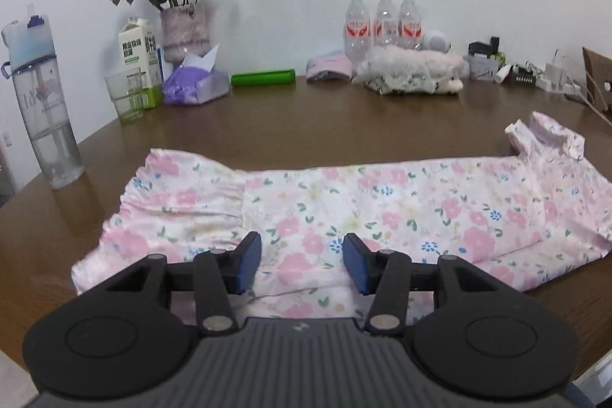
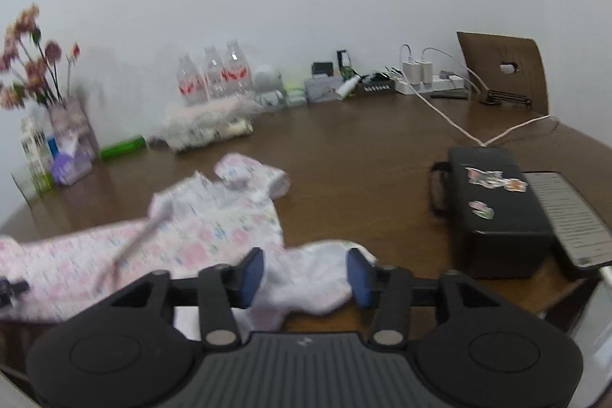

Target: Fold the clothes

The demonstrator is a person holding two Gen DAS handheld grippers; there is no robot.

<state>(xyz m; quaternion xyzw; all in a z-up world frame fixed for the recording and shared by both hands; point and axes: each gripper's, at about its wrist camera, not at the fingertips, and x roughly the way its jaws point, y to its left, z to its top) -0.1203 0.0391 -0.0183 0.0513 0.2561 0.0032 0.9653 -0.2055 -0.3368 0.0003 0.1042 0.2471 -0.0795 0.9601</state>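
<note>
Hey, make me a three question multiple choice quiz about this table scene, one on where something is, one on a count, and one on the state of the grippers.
1. Where does the green tube lie?
A. On the dress
B. At the back of the table, between the purple tissue pack and the plastic bottles
C. On the black case

2. How many plastic bottles with red labels stand by the wall?
A. One
B. Three
C. Five

3. How is the left hand-held gripper?
A. Open above the floral dress
B. Shut on the glass
C. Shut on the green tube

Answers:
1 B: it lies by the wall, right of the tissue pack.
2 B: three caps show side by side.
3 A: its blue pads stand apart, with the dress showing between them.
</note>
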